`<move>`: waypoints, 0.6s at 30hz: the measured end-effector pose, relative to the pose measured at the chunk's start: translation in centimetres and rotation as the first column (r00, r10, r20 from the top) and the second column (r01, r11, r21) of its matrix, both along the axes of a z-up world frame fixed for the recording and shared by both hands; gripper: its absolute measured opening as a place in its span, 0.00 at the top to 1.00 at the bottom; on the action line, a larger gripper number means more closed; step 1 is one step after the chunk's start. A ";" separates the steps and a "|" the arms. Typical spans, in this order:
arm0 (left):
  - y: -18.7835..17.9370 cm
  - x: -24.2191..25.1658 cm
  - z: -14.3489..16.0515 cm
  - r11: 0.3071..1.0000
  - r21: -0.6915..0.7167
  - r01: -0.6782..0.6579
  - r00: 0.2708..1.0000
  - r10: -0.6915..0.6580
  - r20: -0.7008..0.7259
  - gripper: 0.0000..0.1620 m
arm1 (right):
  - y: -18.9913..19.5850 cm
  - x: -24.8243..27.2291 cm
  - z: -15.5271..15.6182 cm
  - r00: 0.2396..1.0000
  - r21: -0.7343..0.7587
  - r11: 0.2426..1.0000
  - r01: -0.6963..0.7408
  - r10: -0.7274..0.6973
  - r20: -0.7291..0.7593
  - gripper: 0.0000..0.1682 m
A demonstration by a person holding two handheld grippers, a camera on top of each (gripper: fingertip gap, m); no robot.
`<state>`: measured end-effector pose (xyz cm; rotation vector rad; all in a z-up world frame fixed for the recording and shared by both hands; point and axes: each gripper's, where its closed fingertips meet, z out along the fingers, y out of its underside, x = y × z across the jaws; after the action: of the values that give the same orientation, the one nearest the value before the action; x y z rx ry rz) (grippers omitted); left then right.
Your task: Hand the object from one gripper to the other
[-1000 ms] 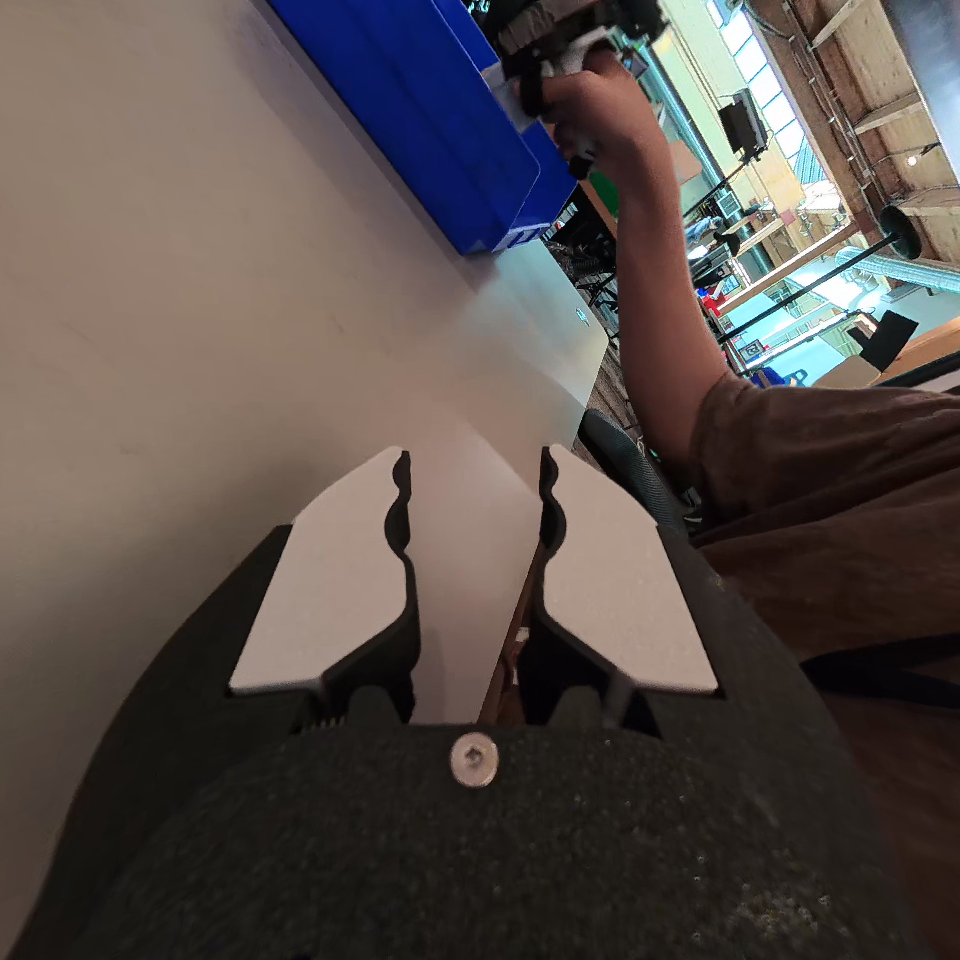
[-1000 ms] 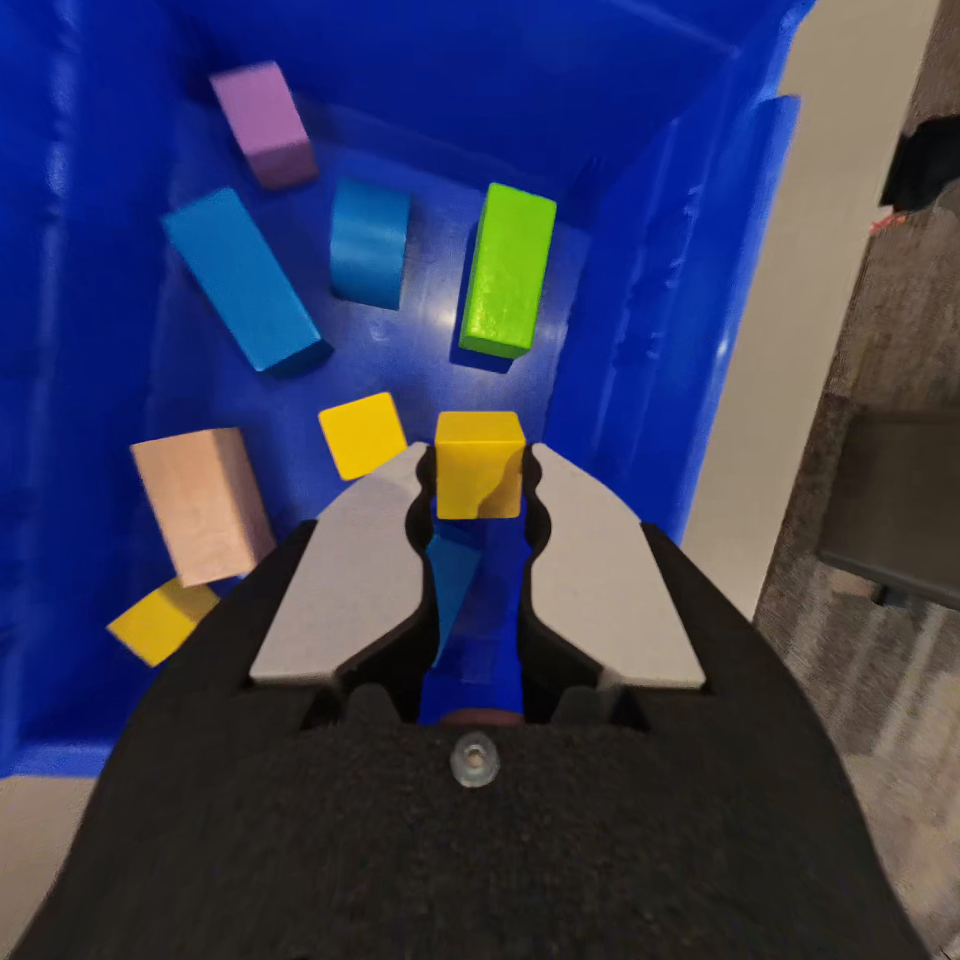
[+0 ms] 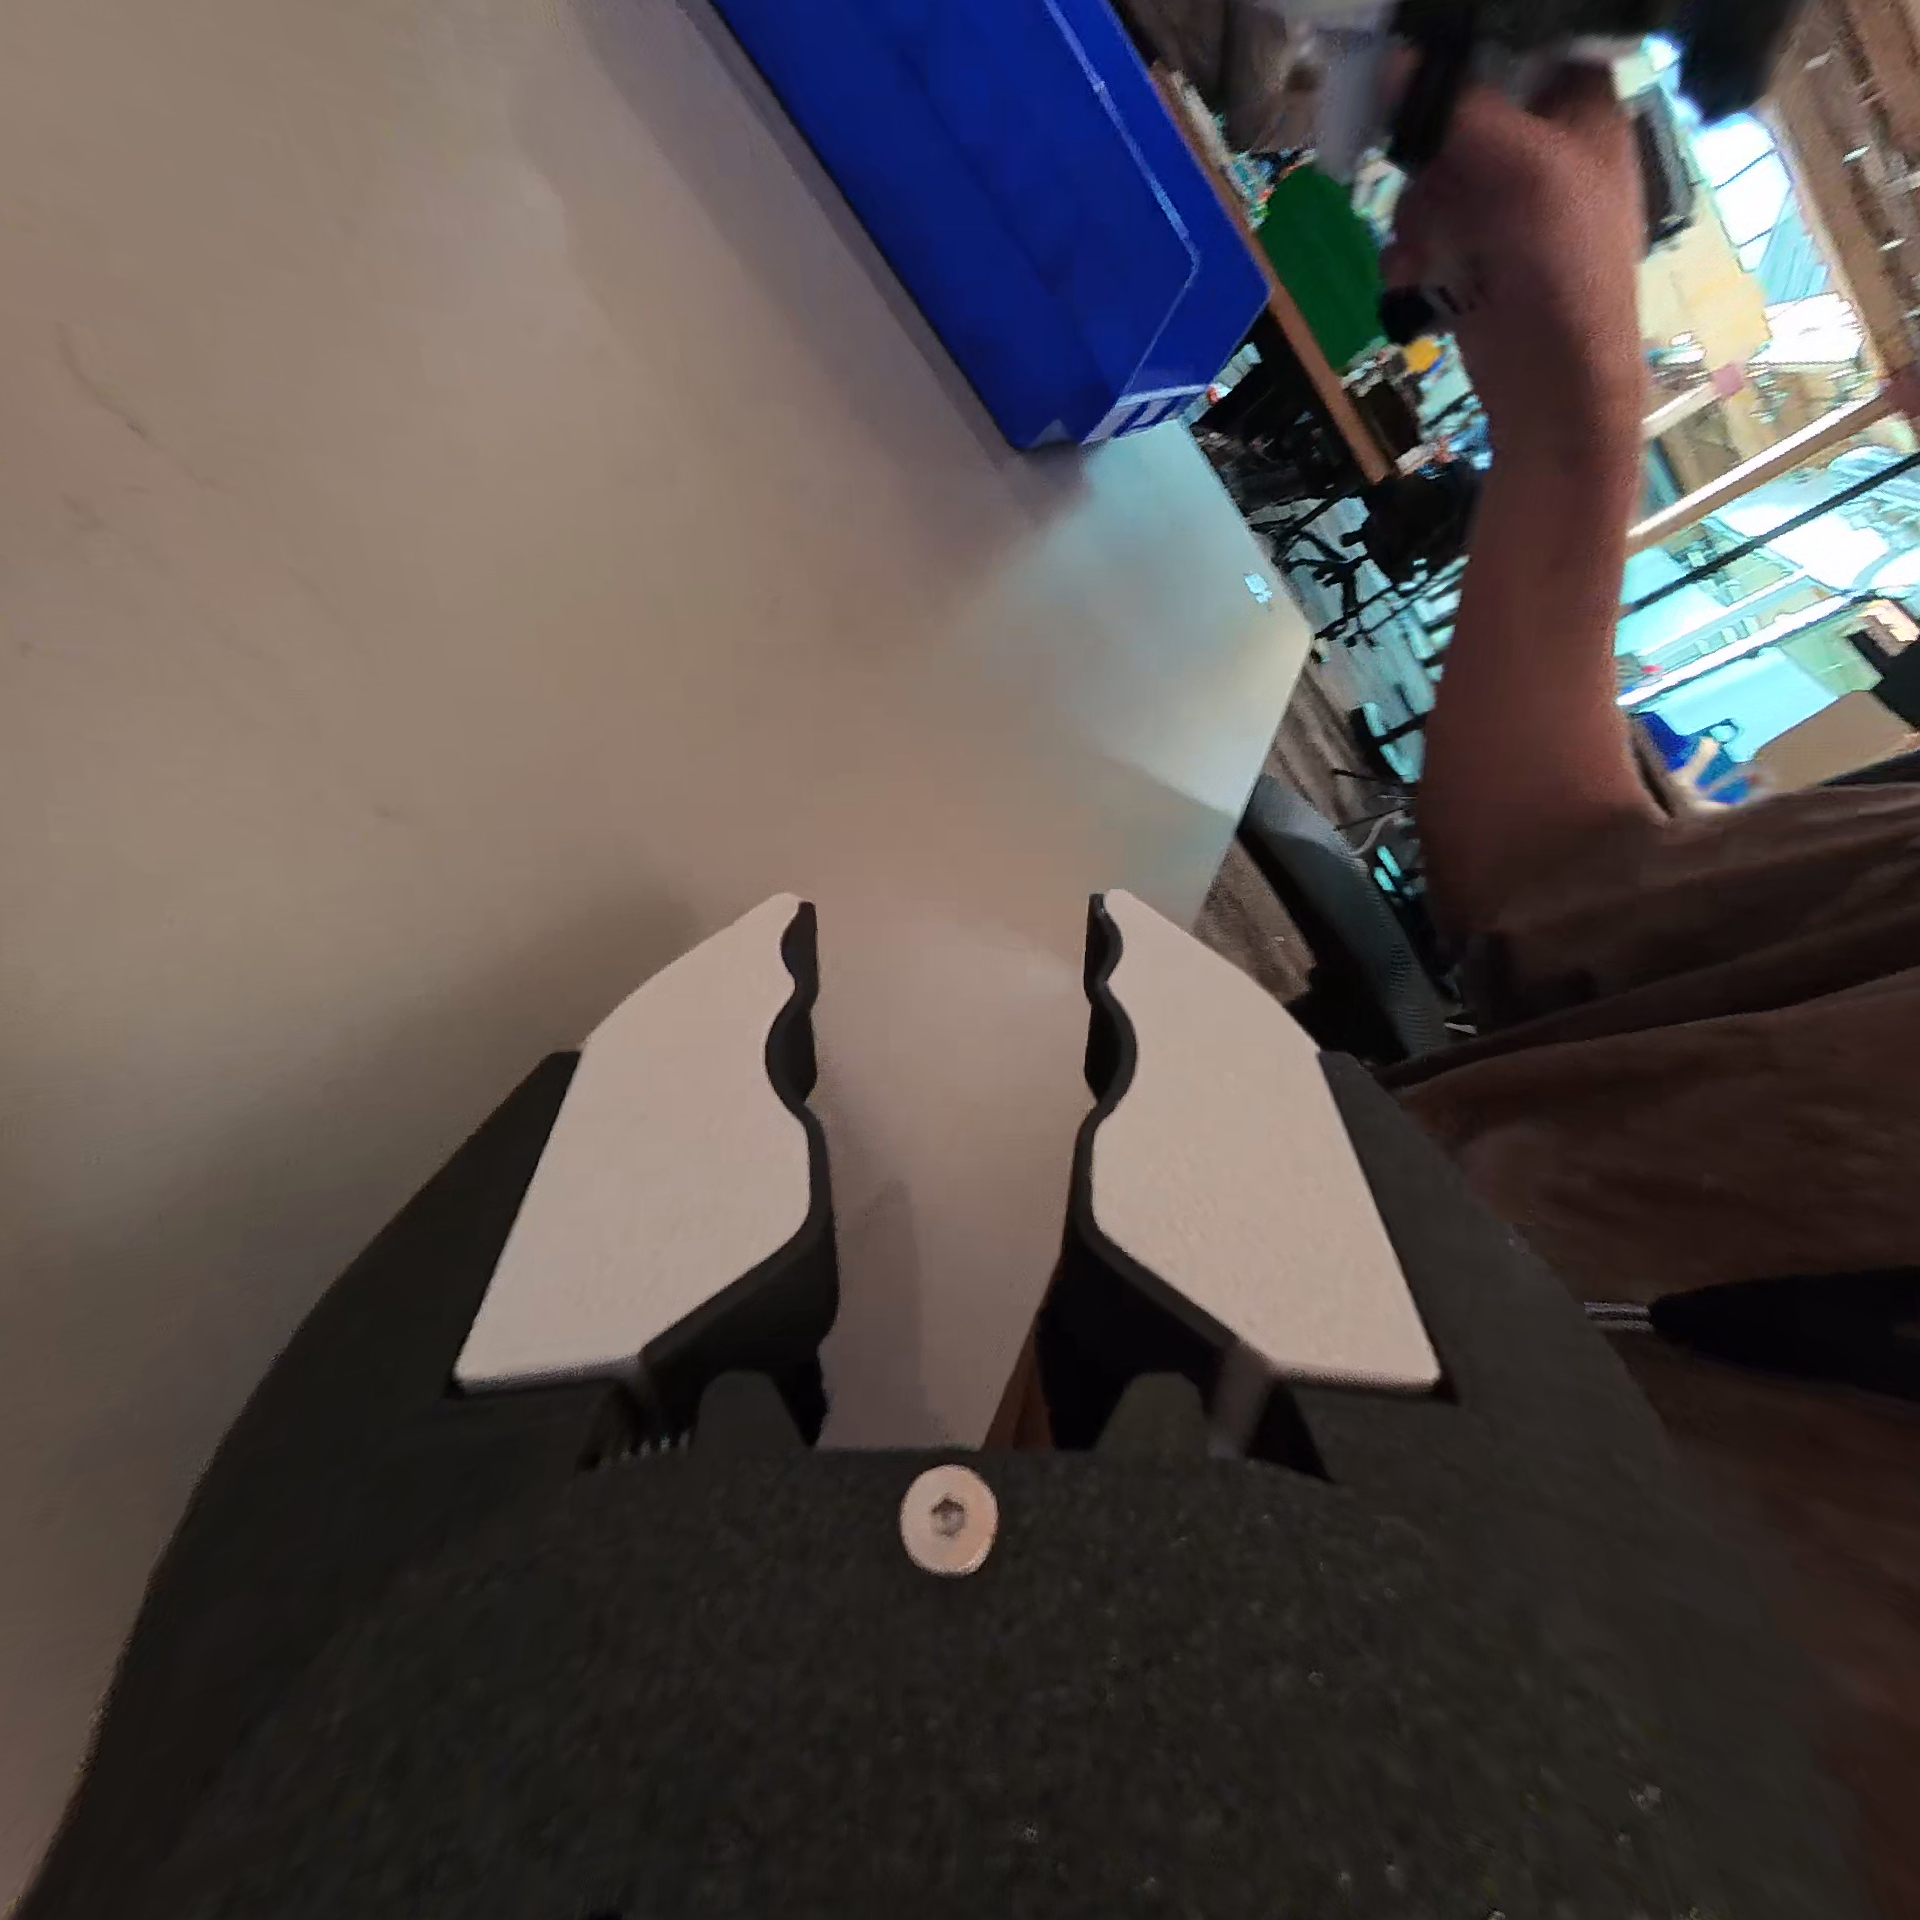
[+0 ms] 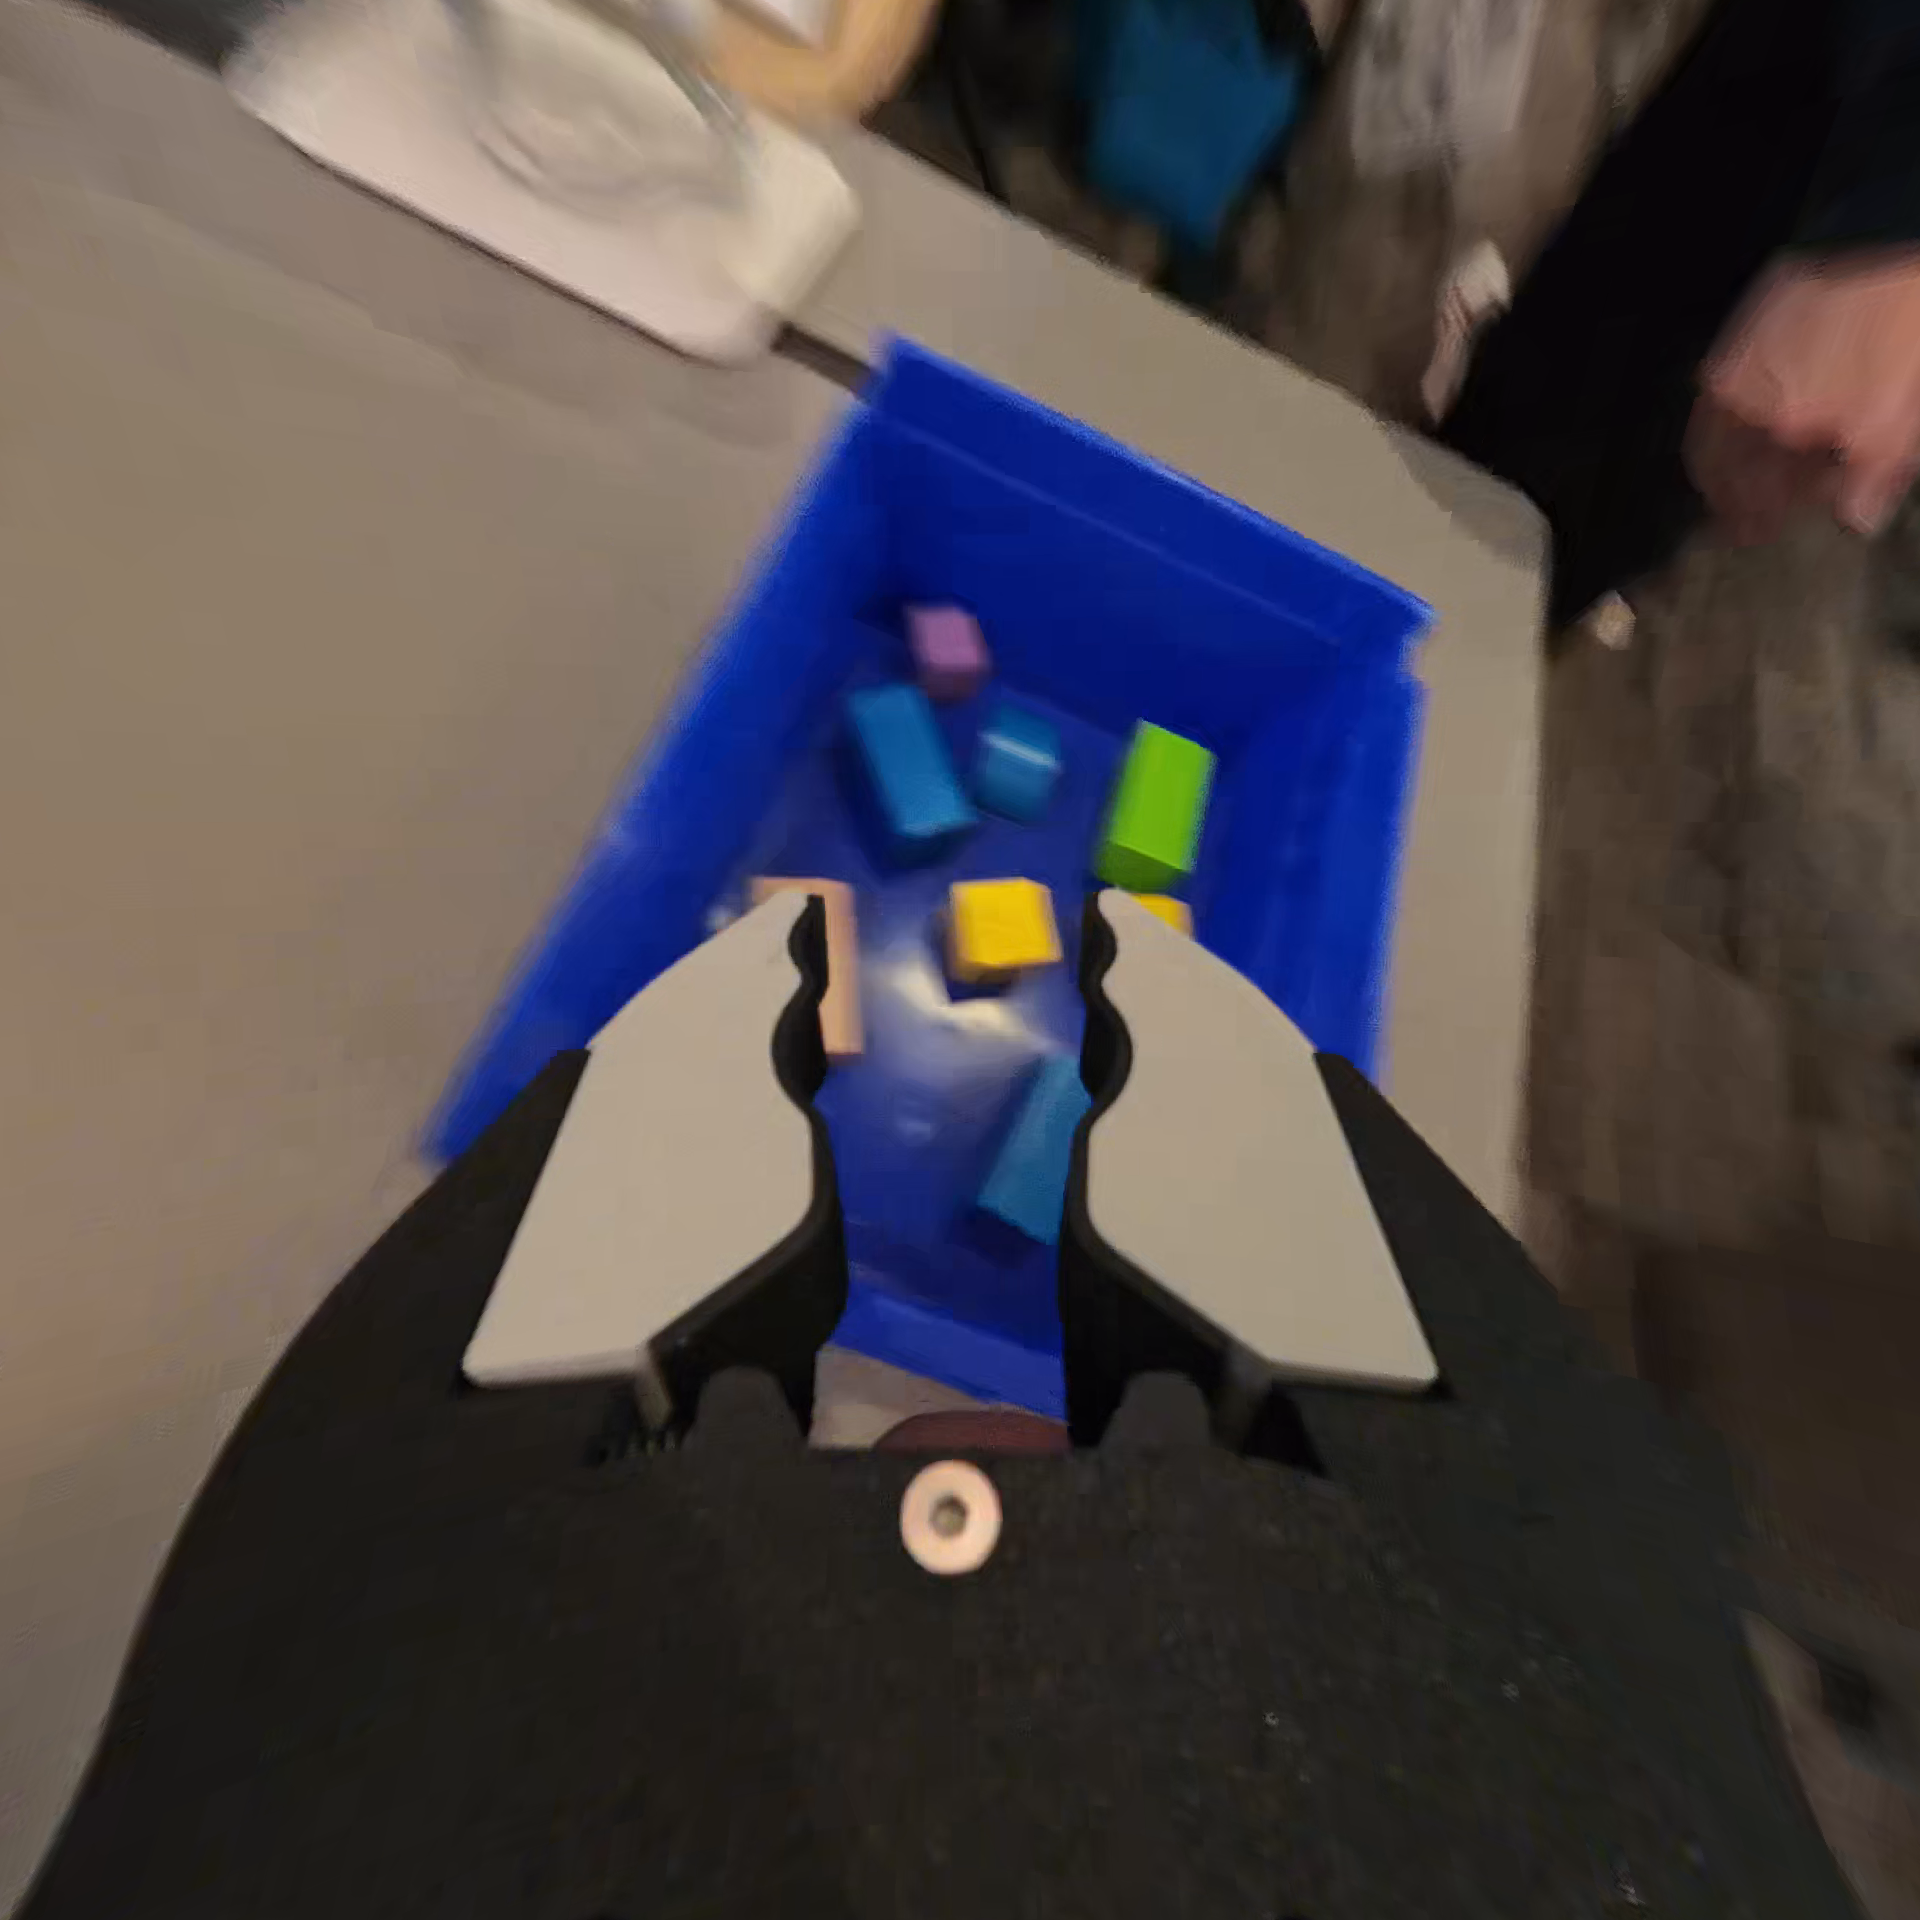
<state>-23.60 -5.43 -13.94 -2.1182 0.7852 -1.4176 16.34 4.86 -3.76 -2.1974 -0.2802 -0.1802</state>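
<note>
Currently both grippers empty, jaws wide: right gripper (image 4: 948,925) hangs above the blue bin (image 4: 1049,520) where a yellow block (image 4: 1000,925) lies among other blocks; left gripper (image 3: 948,925) low over the tabletop (image 3: 364,623).

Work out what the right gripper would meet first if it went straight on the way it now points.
Probably the yellow block lying in the blue bin: it sits between the open right gripper fingers' tips, farther off. Blur leaves depth unclear.

Left black two-finger gripper with grey pads (image 3: 948,914): jaws apart, empty. Right black gripper (image 4: 948,909): jaws apart, empty, raised.
</note>
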 end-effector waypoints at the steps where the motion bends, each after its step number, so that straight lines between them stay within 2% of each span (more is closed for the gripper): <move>1: 0.2 -0.2 -0.2 1.000 0.009 -0.009 1.000 0.009 -0.017 0.70 | -1.3 -2.6 0.1 0.995 0.090 0.994 -0.062 0.068 -0.072 0.73; 4: 1.2 -1.1 -0.7 0.998 0.024 -0.059 0.995 0.061 -0.080 0.68 | -5.6 -9.7 -1.2 0.931 0.313 0.938 -0.152 0.242 -0.274 0.72; 6: 2.0 -2.0 -0.4 0.995 0.037 -0.097 0.989 0.100 -0.104 0.68 | -7.7 -12.6 -3.2 0.899 0.359 0.921 -0.154 0.281 -0.336 0.72; 9: 3.7 -4.2 1.1 0.984 0.066 -0.164 0.971 0.173 -0.163 0.67 | -9.2 -14.3 -5.3 0.910 0.391 0.909 -0.145 0.278 -0.308 0.71; 11: 5.6 -6.8 2.4 0.969 0.110 -0.220 0.933 0.242 -0.265 0.65 | -9.6 -14.9 -5.5 0.912 0.408 0.901 -0.150 0.286 -0.295 0.70; 14: 9.8 -11.9 4.0 0.938 0.180 -0.296 0.802 0.347 -0.486 0.63 | -9.8 -15.4 -5.3 0.914 0.417 0.890 -0.183 0.310 -0.260 0.70; 18: 14.9 -18.0 3.7 0.925 0.194 -0.326 0.539 0.350 -0.766 0.54 | -10.0 -15.9 -5.8 0.917 0.402 0.884 -0.238 0.341 -0.208 0.70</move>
<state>-41.58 9.46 -10.28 -2.6861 0.5982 -0.1801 0.45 -5.09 -9.58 -1.7512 -0.3850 0.2252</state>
